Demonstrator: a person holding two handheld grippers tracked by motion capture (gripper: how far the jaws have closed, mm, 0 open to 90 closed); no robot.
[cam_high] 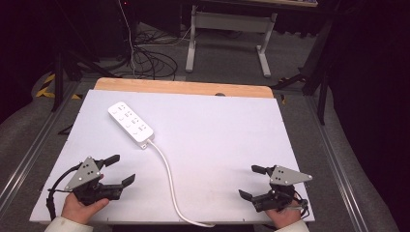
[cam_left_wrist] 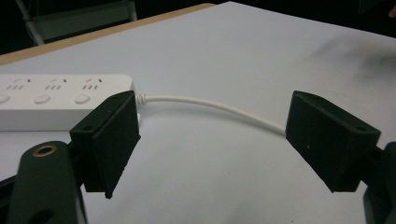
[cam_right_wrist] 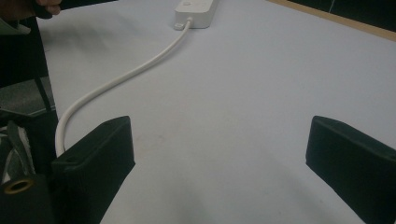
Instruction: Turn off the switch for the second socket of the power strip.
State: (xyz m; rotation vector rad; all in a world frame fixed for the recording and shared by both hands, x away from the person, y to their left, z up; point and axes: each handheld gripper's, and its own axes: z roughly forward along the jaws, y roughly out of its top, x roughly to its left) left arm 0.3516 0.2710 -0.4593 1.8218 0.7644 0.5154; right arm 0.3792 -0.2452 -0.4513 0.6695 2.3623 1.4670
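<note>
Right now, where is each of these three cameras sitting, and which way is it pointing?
High view: fixed above the person's side, looking forward and down on the white table; both hands show, with the left gripper and the right gripper, both open.
Left gripper view: rides the left gripper, looking between its spread black jaws at the power strip and its cord.
Right gripper view: rides the right gripper, looking across the table toward the strip; the other hand shows at top left.
All three views share the strip and cord.
</note>
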